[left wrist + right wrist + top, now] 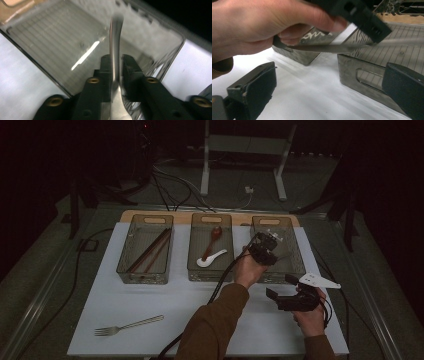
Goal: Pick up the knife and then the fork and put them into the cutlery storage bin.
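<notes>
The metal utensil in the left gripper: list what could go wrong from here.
1. The metal utensil sits between the left gripper jaws over the right bin; with the grip looking loose, it may drop crooked or bounce.
2. In the right gripper view the utensil's near end reaches back over the bin's wall, so it might catch the rim or land on the table.
3. The open right gripper waits close by; a tumbling utensil might strike it.

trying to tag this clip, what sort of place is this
Probably a lab or studio bench set up for recording cutlery sorting, not a kitchen: a white table holding three clear bins, cables across the dark floor, and a bare metal stand behind.
</notes>
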Available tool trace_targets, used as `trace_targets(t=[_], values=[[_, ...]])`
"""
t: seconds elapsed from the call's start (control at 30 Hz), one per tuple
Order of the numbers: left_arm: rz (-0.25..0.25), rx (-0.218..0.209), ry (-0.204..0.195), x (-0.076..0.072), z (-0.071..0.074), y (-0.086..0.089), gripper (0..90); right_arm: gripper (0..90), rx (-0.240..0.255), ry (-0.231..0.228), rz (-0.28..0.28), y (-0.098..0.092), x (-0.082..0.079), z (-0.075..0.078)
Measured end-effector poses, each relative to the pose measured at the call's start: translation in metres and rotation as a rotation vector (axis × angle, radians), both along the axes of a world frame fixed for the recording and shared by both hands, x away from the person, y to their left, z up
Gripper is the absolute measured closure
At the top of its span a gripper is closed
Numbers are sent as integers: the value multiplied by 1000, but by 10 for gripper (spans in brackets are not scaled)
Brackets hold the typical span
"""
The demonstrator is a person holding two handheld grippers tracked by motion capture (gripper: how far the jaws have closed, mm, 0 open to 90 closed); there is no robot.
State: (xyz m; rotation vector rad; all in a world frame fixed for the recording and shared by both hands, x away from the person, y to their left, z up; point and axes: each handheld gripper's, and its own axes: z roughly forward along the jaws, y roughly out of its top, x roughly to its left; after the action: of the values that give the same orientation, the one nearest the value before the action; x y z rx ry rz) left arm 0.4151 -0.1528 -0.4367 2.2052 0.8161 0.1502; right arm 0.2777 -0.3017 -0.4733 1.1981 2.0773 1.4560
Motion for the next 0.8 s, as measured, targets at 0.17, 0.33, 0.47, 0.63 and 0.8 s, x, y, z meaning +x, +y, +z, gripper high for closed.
trace_targets(t=[0.17, 0.33, 0.47, 0.63, 0.8], values=[[16, -86, -64, -5, 19, 9, 472, 0, 1, -5, -7, -2, -1, 1], [39, -120, -101, -9, 22, 26, 328, 0, 3, -8, -12, -3, -1, 1], [63, -131, -119, -10, 24, 39, 288, 0, -1, -4, -14, -2, -1, 1], [60, -110, -102, -15, 20, 49, 297, 0, -1, -3, -19, -2, -1, 1], [15, -106, -50, -28, 2, 56, 435, 0, 0, -4, -20, -3, -1, 1]])
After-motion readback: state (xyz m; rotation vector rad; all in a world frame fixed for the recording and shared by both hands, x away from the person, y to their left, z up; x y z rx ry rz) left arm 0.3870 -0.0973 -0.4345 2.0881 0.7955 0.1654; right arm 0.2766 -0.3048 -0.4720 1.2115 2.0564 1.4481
